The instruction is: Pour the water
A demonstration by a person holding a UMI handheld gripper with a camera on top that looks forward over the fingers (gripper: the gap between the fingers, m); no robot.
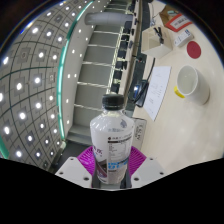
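You had gripper (112, 168) clamped on bottle (110, 135), lifted. Should have kept it upright, tipped slowly over white cup (190, 82).

The gripper (111, 165) is seen at six o'clock, jaws pointed toward twelve o'clock. Both magenta pads (93, 158) are pressed against the bottle (111, 138), which is held upright between them.

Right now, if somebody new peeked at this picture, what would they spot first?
First, the clear water bottle with its white cap, standing upright between the gripper fingers, whose purple pads press its sides. Beyond it to the right, a white cup with a yellow inside sits on the table. To the left hangs a big ceiling dotted with round lights.
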